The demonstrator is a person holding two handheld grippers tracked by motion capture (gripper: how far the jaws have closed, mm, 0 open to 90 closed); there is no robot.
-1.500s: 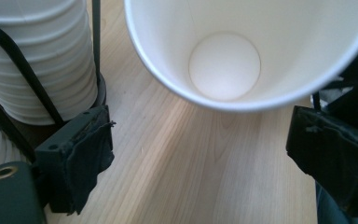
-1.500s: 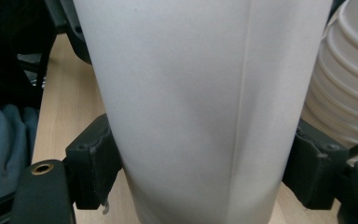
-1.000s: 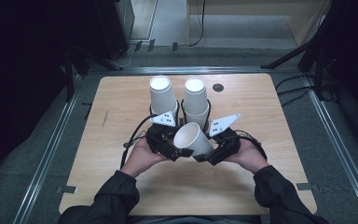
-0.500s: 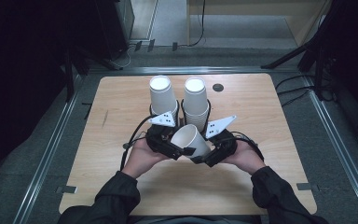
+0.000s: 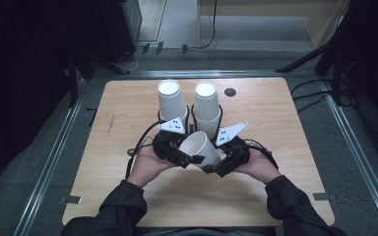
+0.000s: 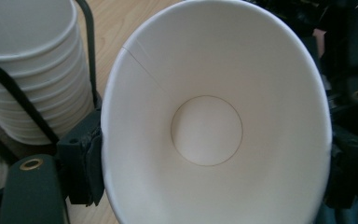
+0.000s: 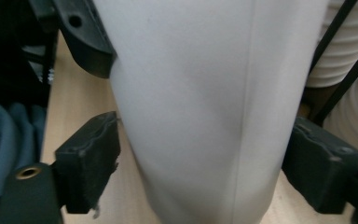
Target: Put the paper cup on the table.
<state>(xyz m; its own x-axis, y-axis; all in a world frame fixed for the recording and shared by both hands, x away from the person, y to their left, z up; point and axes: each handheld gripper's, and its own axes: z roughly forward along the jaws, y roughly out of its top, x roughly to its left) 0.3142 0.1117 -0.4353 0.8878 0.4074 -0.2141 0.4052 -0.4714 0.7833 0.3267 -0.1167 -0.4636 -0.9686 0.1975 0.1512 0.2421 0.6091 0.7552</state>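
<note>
A: State the hand pose.

B: Both hands rest low at the middle of the table (image 5: pixel 128 103), nearer its front edge, forearms entering over that edge. The left gripper (image 5: pixel 177 152) and right gripper (image 5: pixel 221 164) converge on one paper cup (image 5: pixel 199 147), which lies tilted between them, mouth toward the left gripper.

A: Jaw condition?

B: Left jaws have just been closing; they grip the cup's rim, one pad (image 6: pixel 86 158) pressed on its outer wall. Right jaws have just been opening; they stand wide on either side of the cup body, the left pad (image 7: pixel 91 158) just clear of it.

A: Change from the earlier frames?

B: Hands and cup hold the same position.

A: Surface and surroundings?

B: A light wooden table. Two stacks of cups (image 5: pixel 206 105) in black wire holders (image 5: pixel 193 114) stand toward the far edge. A dark round disc (image 5: pixel 230 92) lies near them. Grey floor and dark equipment surround the table.
</note>
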